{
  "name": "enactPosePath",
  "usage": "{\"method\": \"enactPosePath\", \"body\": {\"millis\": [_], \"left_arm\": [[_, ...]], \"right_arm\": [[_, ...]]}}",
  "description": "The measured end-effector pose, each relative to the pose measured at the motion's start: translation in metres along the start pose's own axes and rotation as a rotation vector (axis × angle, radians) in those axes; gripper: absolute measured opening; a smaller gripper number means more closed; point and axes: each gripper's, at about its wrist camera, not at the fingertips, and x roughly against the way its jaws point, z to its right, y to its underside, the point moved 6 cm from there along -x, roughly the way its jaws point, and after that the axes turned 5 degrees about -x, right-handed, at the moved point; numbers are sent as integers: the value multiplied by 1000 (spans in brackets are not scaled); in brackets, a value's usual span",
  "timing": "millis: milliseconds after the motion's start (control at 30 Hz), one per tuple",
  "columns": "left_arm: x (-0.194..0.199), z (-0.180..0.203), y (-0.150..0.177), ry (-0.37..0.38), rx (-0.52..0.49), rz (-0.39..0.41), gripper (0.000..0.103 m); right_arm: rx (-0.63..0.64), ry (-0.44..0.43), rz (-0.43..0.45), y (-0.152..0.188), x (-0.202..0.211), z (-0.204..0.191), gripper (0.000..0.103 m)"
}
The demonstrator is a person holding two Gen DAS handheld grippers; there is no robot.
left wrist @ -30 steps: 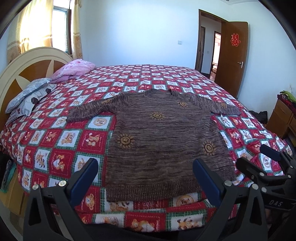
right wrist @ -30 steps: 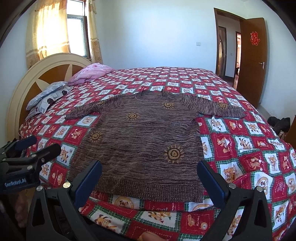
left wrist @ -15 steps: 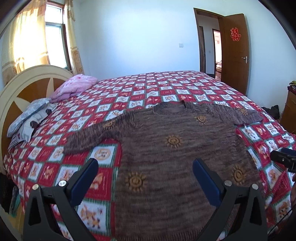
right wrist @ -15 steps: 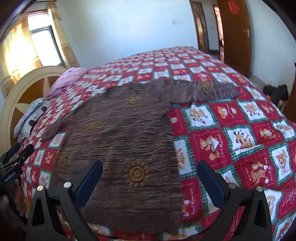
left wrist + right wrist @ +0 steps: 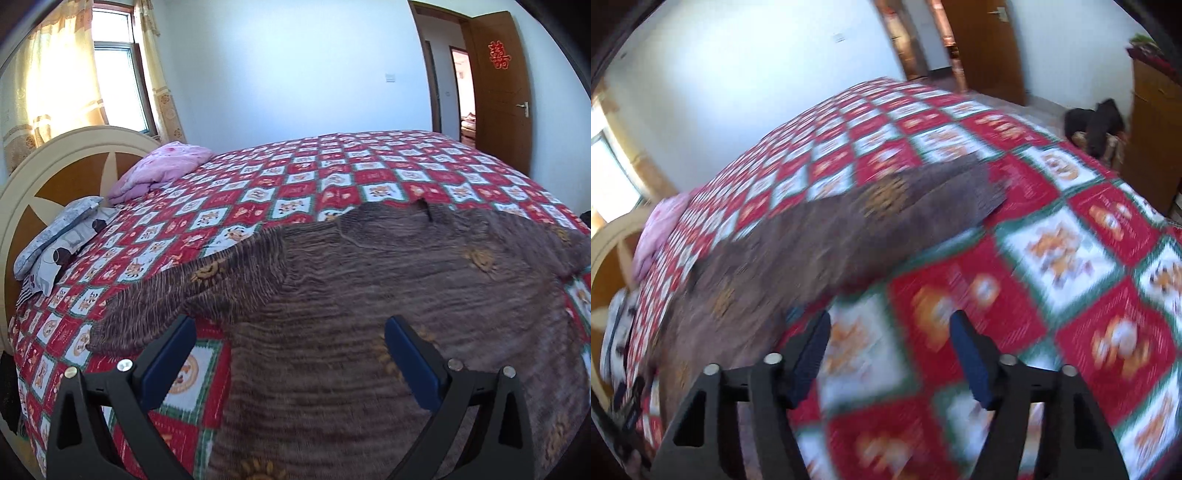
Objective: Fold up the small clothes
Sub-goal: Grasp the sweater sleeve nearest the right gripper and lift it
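Both grippers have closed in on the brown sweater (image 5: 388,295) since the earlier frames, when its whole outline showed. It lies flat on the checked bedspread (image 5: 332,177), neckline toward the far side, hem nearest, sleeves stretched out sideways — its long axis across the bed. Wide open and empty, the left gripper (image 5: 290,354) hovers where the left sleeve (image 5: 192,291) joins the body. On the right gripper (image 5: 888,347), jaws have just been narrowing — half open, nothing between them; it hangs over bare bedspread, the right sleeve (image 5: 905,210) just beyond.
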Motion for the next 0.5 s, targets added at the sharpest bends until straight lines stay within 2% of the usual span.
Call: {"method": "enactPosePath", "body": {"millis": [167,367,500], "left_arm": [[-23,-4,-12,-80,-28,18,103],[-59,-15,-15,-97,24,-53,103],[-73,-11,-10,-89,36,-92,103]], "right_arm": [[-106,60,31,-48,-27,41,65],[-122,69,25,-77,-54,57,65],[-88,78,26,-83,-61,50,52]]}}
